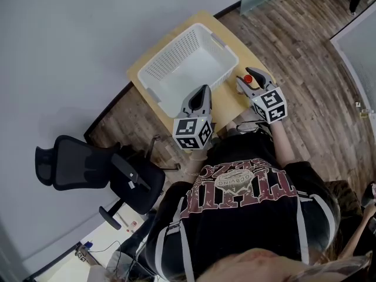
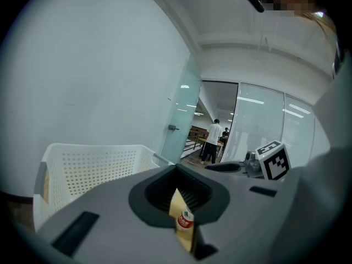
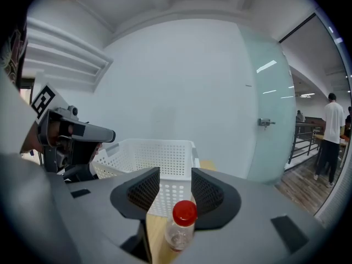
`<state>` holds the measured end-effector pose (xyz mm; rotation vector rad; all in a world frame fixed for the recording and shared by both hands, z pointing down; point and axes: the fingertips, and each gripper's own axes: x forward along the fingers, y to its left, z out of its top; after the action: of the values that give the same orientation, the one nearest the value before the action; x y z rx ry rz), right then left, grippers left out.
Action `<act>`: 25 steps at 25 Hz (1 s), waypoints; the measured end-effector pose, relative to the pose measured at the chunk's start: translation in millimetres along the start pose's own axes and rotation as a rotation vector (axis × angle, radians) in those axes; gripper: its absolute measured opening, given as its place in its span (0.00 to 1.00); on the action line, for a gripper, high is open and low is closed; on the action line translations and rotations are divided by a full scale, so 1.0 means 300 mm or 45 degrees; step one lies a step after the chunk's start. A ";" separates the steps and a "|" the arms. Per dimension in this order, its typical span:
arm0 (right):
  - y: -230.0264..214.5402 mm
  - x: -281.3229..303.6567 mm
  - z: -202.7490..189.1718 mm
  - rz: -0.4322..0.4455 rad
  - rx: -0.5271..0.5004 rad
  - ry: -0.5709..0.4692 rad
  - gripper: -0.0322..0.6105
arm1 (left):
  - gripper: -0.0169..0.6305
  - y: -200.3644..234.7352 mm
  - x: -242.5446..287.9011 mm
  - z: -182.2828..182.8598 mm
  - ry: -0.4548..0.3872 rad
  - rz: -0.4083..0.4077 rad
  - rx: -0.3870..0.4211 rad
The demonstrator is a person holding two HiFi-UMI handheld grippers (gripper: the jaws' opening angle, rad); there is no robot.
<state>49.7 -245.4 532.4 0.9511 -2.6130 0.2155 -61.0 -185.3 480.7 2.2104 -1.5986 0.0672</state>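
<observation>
A clear bottle with a red cap (image 1: 248, 79) (image 3: 181, 224) stands on a small wooden table (image 1: 229, 101), between the jaws of my right gripper (image 1: 251, 77) (image 3: 175, 188). That gripper is open and its pads do not press the bottle. My left gripper (image 1: 204, 90) (image 2: 177, 187) is shut to a narrow slit and hovers at the near rim of a white perforated basket (image 1: 151, 69) (image 2: 93, 166) (image 3: 159, 155). Through the slit I see a strip of table and a small bottle with a red label (image 2: 185, 220); whether the jaws touch it is unclear.
The basket fills the left half of the table, against a white wall. A black office chair (image 1: 88, 172) stands on the wood floor to the left. Glass partitions and standing people (image 2: 213, 139) (image 3: 333, 131) are far behind.
</observation>
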 end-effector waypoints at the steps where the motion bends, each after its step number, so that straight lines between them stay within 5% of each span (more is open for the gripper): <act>1: 0.001 -0.001 0.010 -0.001 -0.003 -0.005 0.32 | 0.10 0.001 -0.002 0.002 -0.002 0.003 0.000; 19: 0.085 0.044 0.172 0.078 -0.054 -0.099 0.31 | 0.10 0.037 -0.047 0.030 -0.050 0.058 0.008; 25: 0.144 0.080 0.217 0.134 -0.077 -0.119 0.24 | 0.10 0.062 -0.067 0.049 -0.069 0.083 0.009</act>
<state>-13.1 -243.5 480.1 0.8232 -2.7411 0.1202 -87.9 -177.2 467.2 2.1831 -1.7021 0.0318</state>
